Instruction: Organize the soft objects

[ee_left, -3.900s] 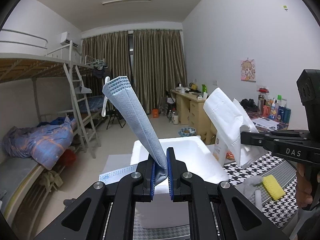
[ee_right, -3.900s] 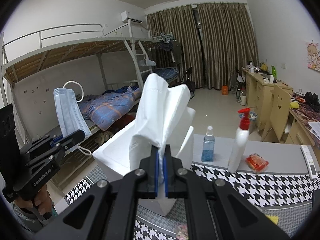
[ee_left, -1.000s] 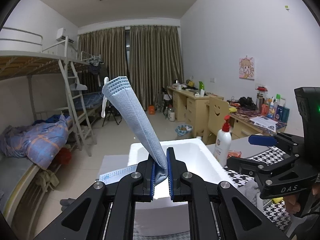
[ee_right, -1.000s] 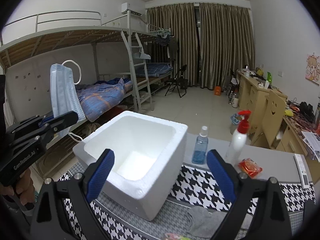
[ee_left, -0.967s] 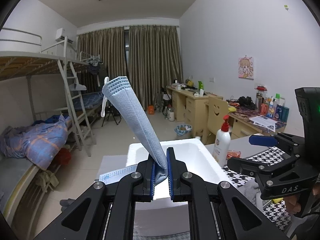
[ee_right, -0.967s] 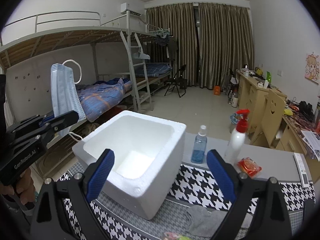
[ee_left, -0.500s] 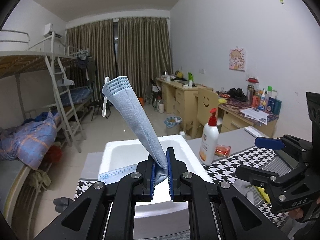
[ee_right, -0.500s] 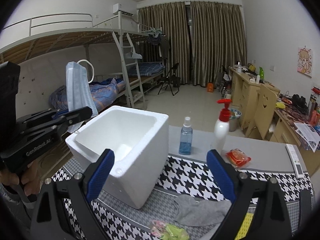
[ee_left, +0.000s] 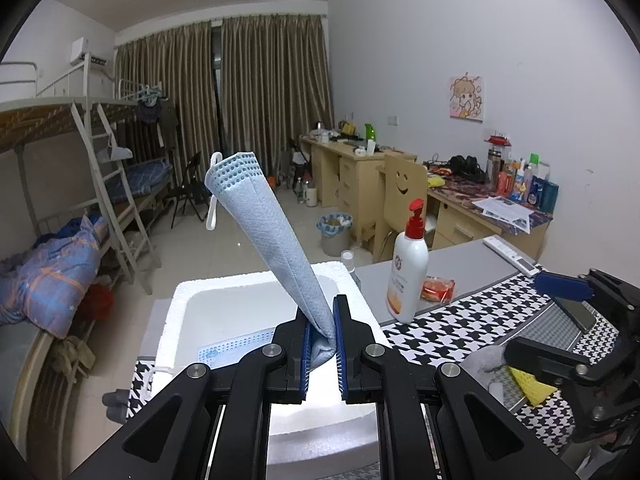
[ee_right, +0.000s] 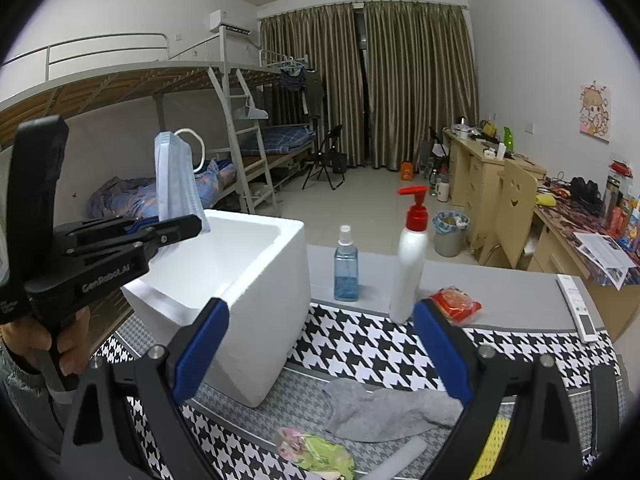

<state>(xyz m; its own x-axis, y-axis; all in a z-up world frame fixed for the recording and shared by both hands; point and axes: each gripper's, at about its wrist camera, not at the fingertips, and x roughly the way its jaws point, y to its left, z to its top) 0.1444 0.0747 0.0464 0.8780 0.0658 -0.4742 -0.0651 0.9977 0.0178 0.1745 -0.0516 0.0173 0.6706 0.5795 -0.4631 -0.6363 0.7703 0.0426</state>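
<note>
My left gripper [ee_left: 323, 344] is shut on a light blue face mask [ee_left: 268, 240], which stands up from the jaws over the open white foam box [ee_left: 176, 304]. In the right wrist view the mask [ee_right: 174, 176] is above the box's left rim [ee_right: 248, 272]. My right gripper [ee_right: 320, 356] is wide open and empty above the table. Below it lie a grey sock [ee_right: 384, 408], a green and pink soft item [ee_right: 320, 456] and a yellow sponge [ee_right: 490, 446]. The sponge also shows in the left wrist view [ee_left: 530, 384].
A white pump bottle [ee_right: 412, 264], a blue spray bottle [ee_right: 346, 268], a red packet [ee_right: 456, 302] and a remote [ee_right: 578, 306] stand on the grey table with its houndstooth cloth [ee_right: 380, 348]. A bunk bed [ee_right: 160, 120] lies beyond the box.
The right gripper let go of the white folded item and opened wide 3.9 s ago to 1 s ago. Both views have since shifted right and lower; the left still holds the mask.
</note>
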